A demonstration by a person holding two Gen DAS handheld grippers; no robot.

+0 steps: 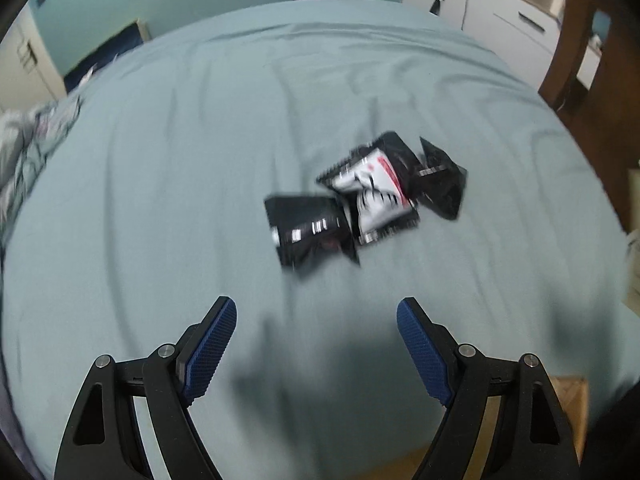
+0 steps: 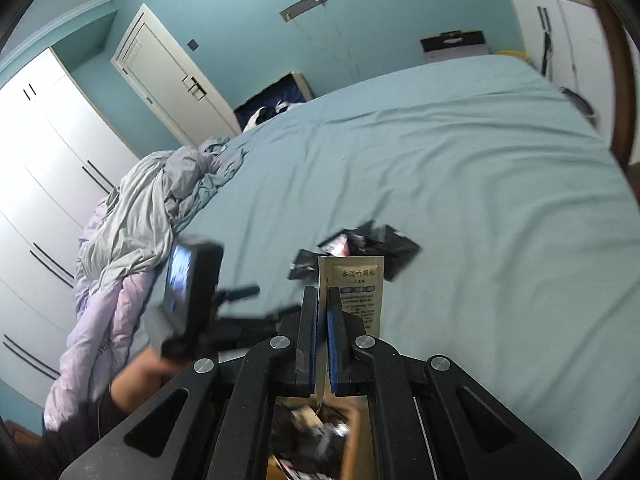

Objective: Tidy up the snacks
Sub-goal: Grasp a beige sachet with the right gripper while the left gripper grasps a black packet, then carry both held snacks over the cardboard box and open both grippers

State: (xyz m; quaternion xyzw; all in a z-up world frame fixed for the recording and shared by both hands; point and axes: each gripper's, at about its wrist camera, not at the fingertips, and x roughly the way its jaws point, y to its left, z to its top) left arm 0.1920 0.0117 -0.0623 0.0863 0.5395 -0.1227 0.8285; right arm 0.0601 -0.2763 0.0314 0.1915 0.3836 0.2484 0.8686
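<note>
1. The right gripper [image 2: 322,312] is clenched on one beige sachet [image 2: 356,292], held upright above a box [image 2: 316,436], probably for dropping in.
2. The left gripper [image 1: 316,316] is released and empty, aimed down at the bed [image 1: 160,200], probably for the next pick.
3. Three dark packets [image 1: 360,200] are counted mid-bed, overlapping.

Dim soft daylight; motion blur on snack packets [image 1: 360,196]; fisheye bending, dark vignette at corners.
</note>
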